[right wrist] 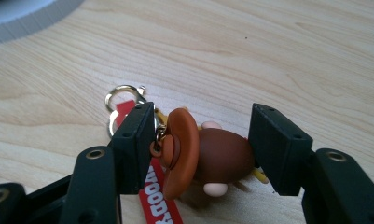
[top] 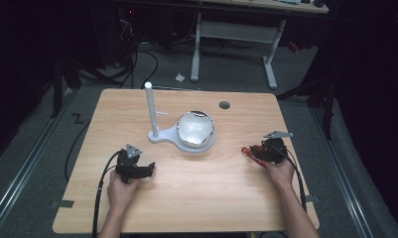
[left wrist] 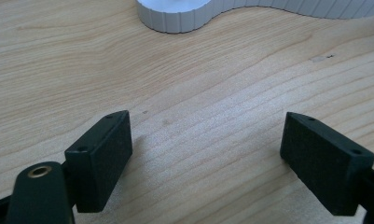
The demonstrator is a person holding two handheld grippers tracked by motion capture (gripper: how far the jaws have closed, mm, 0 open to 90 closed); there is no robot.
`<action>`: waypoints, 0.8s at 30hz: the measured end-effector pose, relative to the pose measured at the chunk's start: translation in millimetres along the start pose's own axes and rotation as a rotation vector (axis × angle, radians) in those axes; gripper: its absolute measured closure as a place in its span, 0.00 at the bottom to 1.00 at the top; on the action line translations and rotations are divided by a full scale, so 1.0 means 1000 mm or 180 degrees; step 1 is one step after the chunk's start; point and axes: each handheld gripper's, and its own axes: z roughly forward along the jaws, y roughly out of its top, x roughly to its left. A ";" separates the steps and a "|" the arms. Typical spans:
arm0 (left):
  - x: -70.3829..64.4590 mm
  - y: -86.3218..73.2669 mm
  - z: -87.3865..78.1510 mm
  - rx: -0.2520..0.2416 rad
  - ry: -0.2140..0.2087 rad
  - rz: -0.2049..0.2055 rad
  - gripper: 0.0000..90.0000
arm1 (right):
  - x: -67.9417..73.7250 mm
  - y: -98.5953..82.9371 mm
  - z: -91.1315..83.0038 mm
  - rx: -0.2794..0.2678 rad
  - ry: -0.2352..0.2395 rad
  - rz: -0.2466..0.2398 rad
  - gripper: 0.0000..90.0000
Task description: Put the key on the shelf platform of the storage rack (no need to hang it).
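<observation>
- The right gripper (right wrist: 201, 144) sits low on the table (top: 186, 198), its 2 jaws closed about a brown keychain figure (right wrist: 208, 156) with a red strap (right wrist: 157, 196).
- The left gripper (left wrist: 205, 154) rests wide open over bare wood, near the white stand (top: 159, 134).
- A mirrored bowl (top: 195, 128) sits on that stand, mid-table.

Left forearm: enters from bottom edge of high view, angled slightly inward.
Left hand (top: 121, 191): wrapped around rear of gripper body.
Left gripper (top: 146, 170): low over table, pointing forward and to the right; jaws spread wide apart with nothing between them.
Right forearm: enters from bottom right, slanting up and inward.
Right hand (top: 280, 172): gripping rear of tool.
Right gripper (right wrist: 201, 140): pointing left and forward; jaws partly closed, bracketing a small object.
</observation>
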 end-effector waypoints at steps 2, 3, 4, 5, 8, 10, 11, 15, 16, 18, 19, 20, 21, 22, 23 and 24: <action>0.000 0.000 0.000 0.0000 0.0000 0.0000 0.19 | -0.001 0.001 -0.003 -0.0040 -0.0008 0.0005 0.47; 0.000 0.000 0.000 0.0000 0.0000 0.0000 0.19 | -0.001 0.001 -0.005 -0.0054 -0.0011 0.0007 0.47; 0.000 0.000 0.000 0.0001 0.0000 0.0001 0.19 | -0.001 0.002 -0.007 -0.0073 -0.0007 0.0008 0.47; 0.000 0.000 0.000 0.0000 0.0001 -0.0001 0.19 | -0.001 0.002 -0.009 -0.0089 0.0000 0.0000 0.47; 0.000 0.000 0.000 0.0000 0.0000 0.0000 0.19 | 0.001 0.005 -0.016 -0.0160 0.0012 -0.0025 0.47; 0.000 0.000 0.000 0.0000 0.0000 0.0000 0.19 | 0.001 0.006 -0.018 -0.0178 0.0027 -0.0015 0.47; 0.000 0.000 0.000 0.0000 0.0000 -0.0001 0.19 | 0.001 0.007 -0.023 -0.0227 0.0057 0.0005 0.48; 0.000 0.000 0.000 0.0000 0.0000 -0.0001 0.19 | -0.001 0.012 -0.033 -0.0333 0.0121 0.0019 0.48; 0.000 0.000 0.000 0.0000 0.0000 -0.0001 0.19 | -0.001 0.014 -0.036 -0.0356 0.0133 0.0045 0.48; 0.000 0.000 0.000 0.0000 0.0000 0.0000 0.19 | -0.001 0.015 -0.039 -0.0383 0.0140 0.0046 0.48; 0.000 0.000 0.000 0.0000 0.0000 0.0000 0.19 | -0.001 0.018 -0.044 -0.0407 0.0158 0.0042 0.48; 0.000 0.000 0.000 0.0000 -0.0001 -0.0001 0.19 | -0.001 0.020 -0.049 -0.0461 0.0185 0.0063 0.48; 0.000 0.000 0.000 0.0000 0.0000 0.0000 0.19 | -0.002 0.021 -0.052 -0.0489 0.0207 0.0063 0.48; 0.000 0.000 0.000 0.0000 0.0000 0.0000 0.19 | -0.002 0.022 -0.055 -0.0487 0.0225 0.0085 0.49; 0.000 0.000 0.000 0.0000 0.0000 0.0000 0.19 | -0.002 0.024 -0.057 -0.0487 0.0231 0.0083 0.69; 0.000 0.000 0.000 -0.0001 0.0000 -0.0001 0.19 | -0.002 0.023 -0.061 -0.0564 0.0257 0.0065 0.74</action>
